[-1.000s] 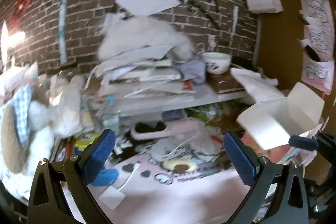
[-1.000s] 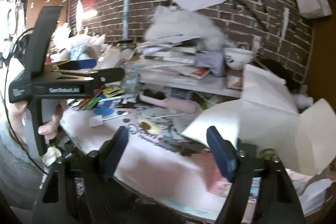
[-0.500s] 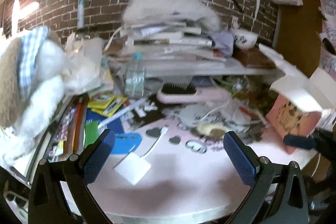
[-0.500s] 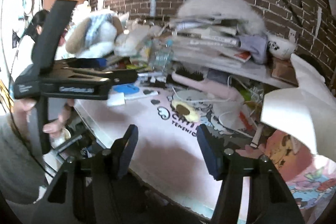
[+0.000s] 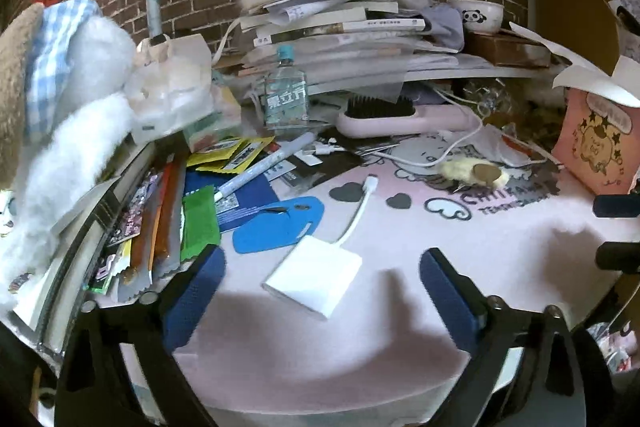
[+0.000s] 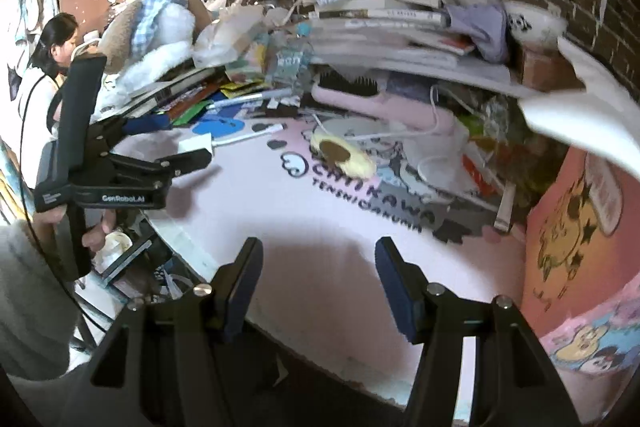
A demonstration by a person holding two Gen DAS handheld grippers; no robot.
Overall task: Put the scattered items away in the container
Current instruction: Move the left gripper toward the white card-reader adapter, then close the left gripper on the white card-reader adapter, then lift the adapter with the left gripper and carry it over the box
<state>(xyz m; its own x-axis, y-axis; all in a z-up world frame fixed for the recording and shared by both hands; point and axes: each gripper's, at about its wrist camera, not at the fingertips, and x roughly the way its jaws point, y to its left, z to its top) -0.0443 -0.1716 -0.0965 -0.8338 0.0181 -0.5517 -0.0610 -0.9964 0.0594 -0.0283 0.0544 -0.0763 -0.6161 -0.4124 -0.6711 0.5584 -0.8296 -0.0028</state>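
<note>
Left tongs [image 5: 320, 291] closing but spread, nothing pinched, straddling my white adapter [image 5: 314, 277] flat on the pink surface [image 5: 500, 227]. Right tongs [image 6: 318, 281] half-spread, empty, hovering near the pink box [image 6: 576, 227], probably the container.

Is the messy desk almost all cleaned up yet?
Not yet, it looks barely started. Nothing looks put away: the white adapter, the fuzzy yellow thing, the pen and the hairbrush lie loose on the pink mat. In hand: nothing. The left gripper is closing just above the adapter without touching it; the right gripper is empty. Everything is left to go into the pink box.
</note>
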